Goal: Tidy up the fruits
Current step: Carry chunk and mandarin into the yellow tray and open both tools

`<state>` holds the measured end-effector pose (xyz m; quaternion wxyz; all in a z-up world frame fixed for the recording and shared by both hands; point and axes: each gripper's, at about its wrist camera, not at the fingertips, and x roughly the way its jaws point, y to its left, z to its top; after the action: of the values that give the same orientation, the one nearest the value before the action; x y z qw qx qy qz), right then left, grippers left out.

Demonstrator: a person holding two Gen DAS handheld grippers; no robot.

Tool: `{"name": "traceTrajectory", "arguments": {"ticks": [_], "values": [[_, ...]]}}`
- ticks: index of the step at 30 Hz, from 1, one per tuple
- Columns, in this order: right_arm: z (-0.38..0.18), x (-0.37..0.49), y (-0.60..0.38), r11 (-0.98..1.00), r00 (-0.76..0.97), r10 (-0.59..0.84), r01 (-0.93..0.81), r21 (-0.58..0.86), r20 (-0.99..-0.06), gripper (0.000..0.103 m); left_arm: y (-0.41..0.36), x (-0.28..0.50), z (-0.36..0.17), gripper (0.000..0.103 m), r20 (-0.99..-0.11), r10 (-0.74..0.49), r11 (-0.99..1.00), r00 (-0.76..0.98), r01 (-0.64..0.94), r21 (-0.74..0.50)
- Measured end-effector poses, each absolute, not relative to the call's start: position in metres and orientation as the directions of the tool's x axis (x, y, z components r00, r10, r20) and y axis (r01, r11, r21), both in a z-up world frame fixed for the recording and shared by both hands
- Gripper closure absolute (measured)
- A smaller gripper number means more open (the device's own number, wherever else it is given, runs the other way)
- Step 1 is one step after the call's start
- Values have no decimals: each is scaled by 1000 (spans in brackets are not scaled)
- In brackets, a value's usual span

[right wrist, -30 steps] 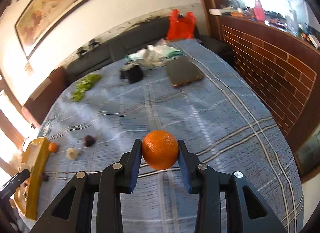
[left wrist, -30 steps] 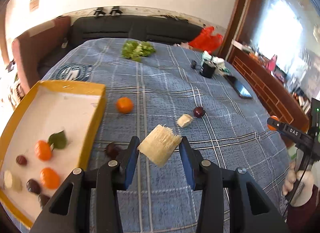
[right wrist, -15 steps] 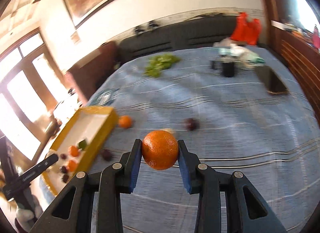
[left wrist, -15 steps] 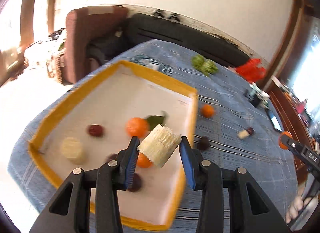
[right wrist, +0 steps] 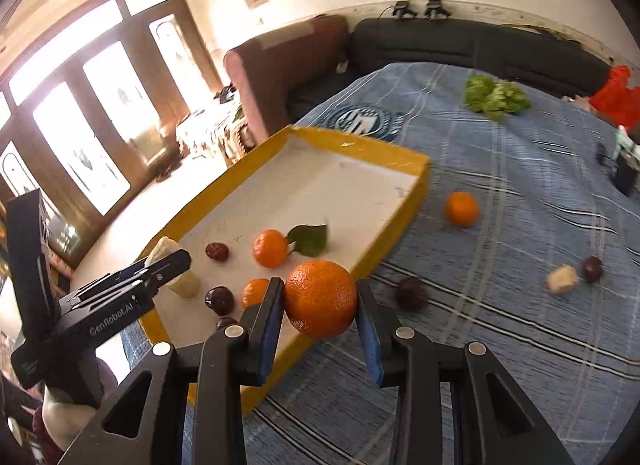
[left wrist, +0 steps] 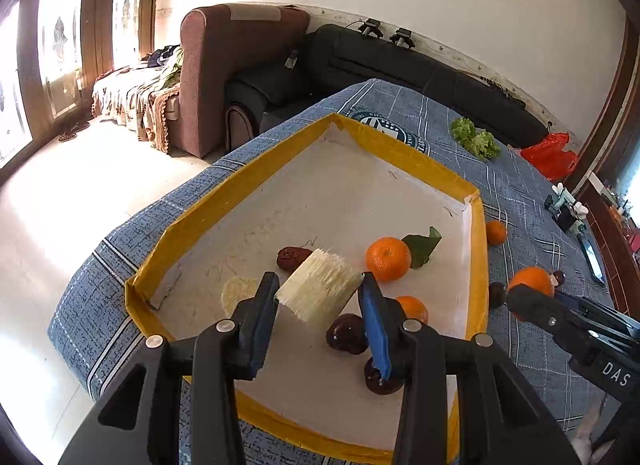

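My left gripper (left wrist: 318, 293) is shut on a pale fibrous fruit chunk (left wrist: 318, 291) and holds it above the yellow-rimmed white tray (left wrist: 400, 157). In the tray lie a leafy tangerine (left wrist: 388, 259), a second tangerine (left wrist: 412, 308), dark dates (left wrist: 346, 333) and a pale slice (left wrist: 236, 293). My right gripper (right wrist: 320, 305) is shut on an orange (right wrist: 320, 299), just over the tray's near right rim (right wrist: 400, 217). The left gripper also shows in the right wrist view (right wrist: 164, 269).
On the blue plaid cloth lie a loose tangerine (right wrist: 462, 207), a dark fruit beside the tray (right wrist: 410, 293), a pale chunk (right wrist: 562, 279) and a dark plum (right wrist: 592, 268). Lettuce (right wrist: 496, 97) and a red bag (right wrist: 614, 93) lie farther back. Sofas stand behind.
Both grippers have swung left toward the tray with their fruit held. The left one now hangs over the tray's near end; the right one has reached the tray's rim.
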<state>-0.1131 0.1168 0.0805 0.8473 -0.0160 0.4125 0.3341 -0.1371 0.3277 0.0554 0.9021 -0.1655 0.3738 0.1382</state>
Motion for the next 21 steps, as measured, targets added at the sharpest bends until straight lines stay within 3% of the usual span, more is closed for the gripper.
{"name": "traceTrajectory", "arguments": {"ticks": [21], "values": [[47,-66,178,799,419,447,-584,143,-790,64,326,-137,49,63,-731,134,919,669,-360,-160]]}}
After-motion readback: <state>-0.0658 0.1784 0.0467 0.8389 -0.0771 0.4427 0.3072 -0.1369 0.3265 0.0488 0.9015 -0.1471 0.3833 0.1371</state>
